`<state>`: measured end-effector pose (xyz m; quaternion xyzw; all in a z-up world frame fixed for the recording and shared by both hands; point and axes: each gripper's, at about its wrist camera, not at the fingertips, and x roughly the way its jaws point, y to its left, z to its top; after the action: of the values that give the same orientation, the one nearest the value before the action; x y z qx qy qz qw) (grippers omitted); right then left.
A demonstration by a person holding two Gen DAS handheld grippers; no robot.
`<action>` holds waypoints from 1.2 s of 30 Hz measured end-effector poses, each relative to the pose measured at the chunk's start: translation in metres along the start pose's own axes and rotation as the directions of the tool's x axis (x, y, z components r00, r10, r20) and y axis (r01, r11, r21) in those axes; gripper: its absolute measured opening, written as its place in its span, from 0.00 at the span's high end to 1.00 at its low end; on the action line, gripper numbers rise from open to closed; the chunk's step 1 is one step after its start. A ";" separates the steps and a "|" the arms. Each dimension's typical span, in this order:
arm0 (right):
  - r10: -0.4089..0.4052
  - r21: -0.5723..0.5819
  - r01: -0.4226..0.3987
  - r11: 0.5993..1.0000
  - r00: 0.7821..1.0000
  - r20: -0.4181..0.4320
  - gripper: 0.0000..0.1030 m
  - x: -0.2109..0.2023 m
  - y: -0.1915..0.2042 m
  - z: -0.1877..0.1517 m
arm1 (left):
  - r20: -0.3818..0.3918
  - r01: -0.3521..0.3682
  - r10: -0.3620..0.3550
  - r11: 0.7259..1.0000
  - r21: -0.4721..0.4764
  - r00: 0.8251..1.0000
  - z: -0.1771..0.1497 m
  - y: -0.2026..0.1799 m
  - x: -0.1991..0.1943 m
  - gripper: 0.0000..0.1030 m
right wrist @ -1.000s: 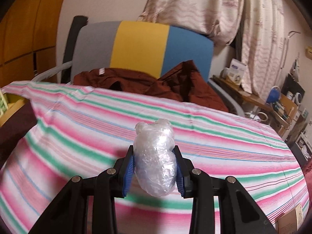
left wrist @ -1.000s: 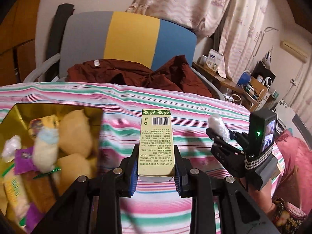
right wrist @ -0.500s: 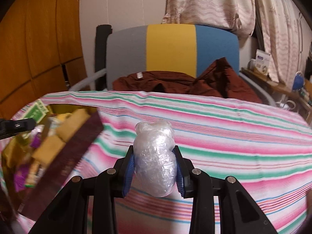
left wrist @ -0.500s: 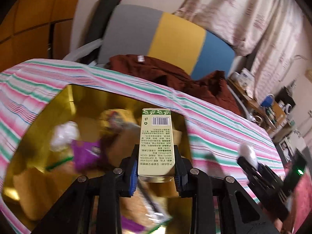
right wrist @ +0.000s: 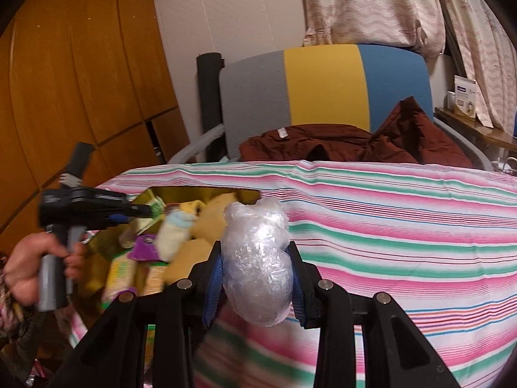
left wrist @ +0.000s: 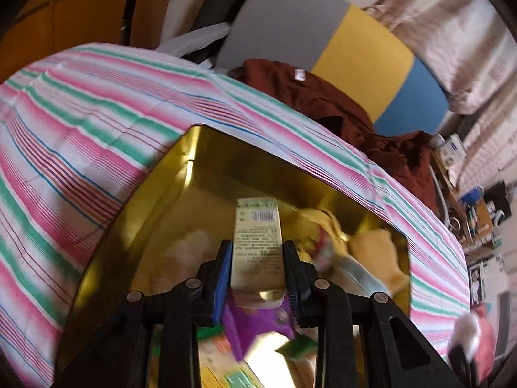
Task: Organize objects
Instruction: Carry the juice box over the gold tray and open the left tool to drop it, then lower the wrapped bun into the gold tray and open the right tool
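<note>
My left gripper (left wrist: 257,252) is shut on a small pale green carton (left wrist: 257,242) with a barcode, held over the open gold box (left wrist: 206,155). Yellow soft items (left wrist: 378,252) and purple and green packets (left wrist: 255,320) lie inside the box. My right gripper (right wrist: 257,258) is shut on a crumpled clear plastic bundle (right wrist: 257,258) above the striped cloth, just right of the gold box (right wrist: 200,191). In the right wrist view, a hand (right wrist: 22,268) holds the left gripper (right wrist: 142,210) over the box with the carton (right wrist: 155,207) at its tip.
A pink, green and white striped cloth (right wrist: 404,226) covers the surface. Behind it stands a grey, yellow and blue chair back (right wrist: 323,87) with a dark red garment (right wrist: 355,144) draped in front. A cluttered shelf (left wrist: 468,213) lies at the right, wooden panels (right wrist: 80,80) at the left.
My left gripper has swung left and down with the carton, from above the cloth to over the gold box. My right gripper, still holding the plastic bundle, has moved left toward the box.
</note>
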<state>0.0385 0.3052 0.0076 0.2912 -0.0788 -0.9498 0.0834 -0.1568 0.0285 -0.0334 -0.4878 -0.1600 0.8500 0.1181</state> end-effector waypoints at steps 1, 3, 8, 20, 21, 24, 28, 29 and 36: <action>0.006 -0.003 -0.006 1.000 1.000 -0.001 0.65 0.000 0.004 0.000 | -0.011 -0.010 0.010 1.000 0.003 1.000 0.003 0.002 0.004 0.71; 0.018 -0.011 -0.018 1.000 1.000 -0.005 0.65 -0.001 0.011 0.000 | -0.011 -0.047 0.047 0.999 0.006 0.999 0.008 0.004 0.010 0.71; 0.055 -0.023 -0.056 0.998 0.998 -0.024 0.65 0.003 0.022 0.001 | 0.009 -0.073 0.073 0.997 -0.023 0.997 0.019 0.010 0.013 0.68; 0.211 -0.066 -0.223 0.973 0.965 -0.153 0.65 0.035 0.075 0.002 | 0.244 -0.086 0.069 0.994 0.062 0.967 -0.010 0.003 -0.063 0.01; 0.225 -0.070 -0.240 0.968 0.959 -0.174 0.65 0.041 0.081 0.003 | 0.260 -0.084 0.065 0.994 0.064 0.963 -0.015 0.004 -0.069 0.00; 0.234 -0.099 -0.259 0.961 0.949 -0.209 0.65 0.056 0.098 0.003 | 0.299 -0.062 0.044 0.997 0.050 0.953 -0.035 0.012 -0.092 0.00; 0.222 -0.124 -0.256 0.959 0.945 -0.238 0.65 0.076 0.119 0.002 | 0.277 -0.085 0.083 0.996 -0.006 0.957 -0.049 0.024 -0.104 0.00; 0.204 -0.121 -0.240 0.963 0.947 -0.248 0.64 0.082 0.123 0.002 | 0.264 -0.097 0.101 0.995 -0.029 0.959 -0.052 0.029 -0.107 0.00; 0.217 -0.052 -0.247 0.968 0.920 -0.325 0.51 0.108 0.127 -0.008 | 0.257 -0.154 0.162 0.987 -0.050 0.953 -0.073 0.039 -0.118 0.00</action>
<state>-0.0308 0.1586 -0.0322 0.4243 -0.0546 -0.8767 0.2203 -0.0368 -0.0376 0.0106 -0.3851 -0.1473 0.9108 0.0206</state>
